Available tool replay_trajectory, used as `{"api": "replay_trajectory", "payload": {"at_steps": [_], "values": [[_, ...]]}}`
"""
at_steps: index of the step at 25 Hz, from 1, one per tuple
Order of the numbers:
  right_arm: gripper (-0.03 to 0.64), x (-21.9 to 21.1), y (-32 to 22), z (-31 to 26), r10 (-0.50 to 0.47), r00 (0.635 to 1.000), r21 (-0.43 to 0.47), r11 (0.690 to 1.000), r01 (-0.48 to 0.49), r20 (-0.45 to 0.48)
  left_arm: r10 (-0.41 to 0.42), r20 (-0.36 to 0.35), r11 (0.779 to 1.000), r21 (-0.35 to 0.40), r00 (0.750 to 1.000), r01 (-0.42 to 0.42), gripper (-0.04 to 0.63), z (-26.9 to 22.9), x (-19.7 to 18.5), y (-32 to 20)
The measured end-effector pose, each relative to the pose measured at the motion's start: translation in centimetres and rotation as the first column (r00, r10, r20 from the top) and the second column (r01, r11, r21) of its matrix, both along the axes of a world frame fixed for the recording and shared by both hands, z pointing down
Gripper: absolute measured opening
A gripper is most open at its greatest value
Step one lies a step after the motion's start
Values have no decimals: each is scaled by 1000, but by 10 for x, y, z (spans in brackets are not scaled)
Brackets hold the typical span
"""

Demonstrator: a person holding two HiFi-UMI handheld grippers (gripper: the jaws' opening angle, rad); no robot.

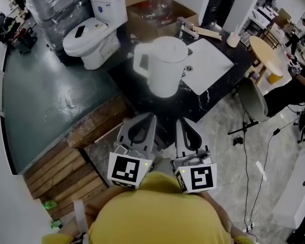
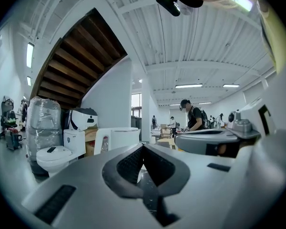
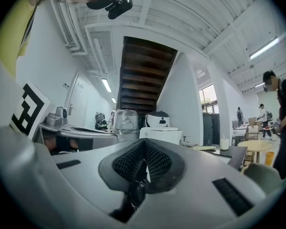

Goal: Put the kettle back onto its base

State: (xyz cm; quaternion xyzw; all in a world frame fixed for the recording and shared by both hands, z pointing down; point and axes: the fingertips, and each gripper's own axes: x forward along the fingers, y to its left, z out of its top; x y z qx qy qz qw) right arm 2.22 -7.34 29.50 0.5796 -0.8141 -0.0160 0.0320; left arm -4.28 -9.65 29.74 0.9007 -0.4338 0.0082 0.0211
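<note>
Yellow garment (image 1: 157, 212), one, worn by the person, at the lowest centre of the head view. Grippers, two, each fitted with one marker cube. The left gripper (image 1: 147, 118) is placed at lower centre-left, its jaws pressed together with nothing between them. The right gripper (image 1: 183, 122) is placed just beside it at lower centre-right, its jaws likewise pressed together and empty. Both are pointed up the frame toward the kettle and are set apart from it. Kettle (image 1: 162, 65), one, white, is stood upright on the dark counter (image 1: 142, 98) at upper centre. Its long axis is vertical, its lid is closed, and its handle is turned toward the left of the frame. Its base cannot be made out. Cardboard box (image 1: 188, 14), one, at top centre; one clear bottle (image 1: 164, 4) with a red cap is held inside. White cup (image 1: 233, 39), one, on the counter at upper right, contents not seen. Toilet (image 1: 91, 37), one, at upper left, lid down. Round table (image 1: 264, 50), one, at right, with one yellow cup (image 1: 275, 77) at its lower edge.
</note>
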Motion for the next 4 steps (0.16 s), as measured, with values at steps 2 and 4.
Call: {"api": "replay_trajectory", "payload": {"at_steps": [2,4], "values": [[14,-3,-1,1,3,1000,-1,1000,-3,-3,6,-4,1000,0,1000,-6,9,1,-3,0],[14,-7,-1,2,4,1000,-3,1000,-4,-7,10,-4,1000,-4,1000,-10,9,4,-6,1]]}}
